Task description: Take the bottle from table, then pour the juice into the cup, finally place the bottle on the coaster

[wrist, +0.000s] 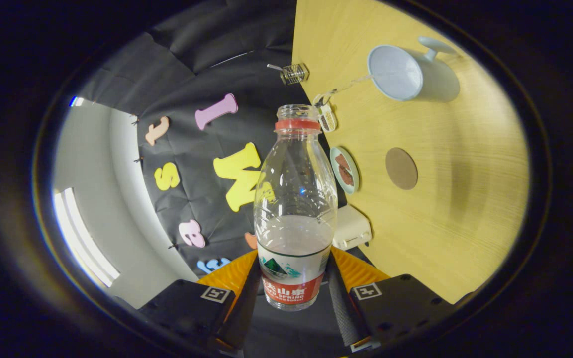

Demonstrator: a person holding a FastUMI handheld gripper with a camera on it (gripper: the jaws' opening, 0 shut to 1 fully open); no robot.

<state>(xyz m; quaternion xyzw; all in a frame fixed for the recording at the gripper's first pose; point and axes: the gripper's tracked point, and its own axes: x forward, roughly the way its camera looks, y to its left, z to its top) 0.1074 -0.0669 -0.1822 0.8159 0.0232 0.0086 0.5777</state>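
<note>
Clamped hard on the bottle at lower centre, gripper with a finger pressing each side of the labelled lower body; uncapped, neck ring showing at the top, mouth pointing toward the upper middle of the frame; partly filled, clear liquid sitting level in the lower half. Whole scene rolled sideways; table running up the right of the frame, its straight edge cutting from top centre down to lower right. Thin stream crossing from just beside the bottle mouth into the cup at upper right; cup with its open mouth facing the camera, handle on its far side. Coaster at centre right, bare, well apart from the cup, open wood all around it. Small plate with dark pieces close to the table edge, just beside the bottle's shoulder; pale boxy object below it, right at the edge. Small clear container at top centre, against the dark wall.
</note>
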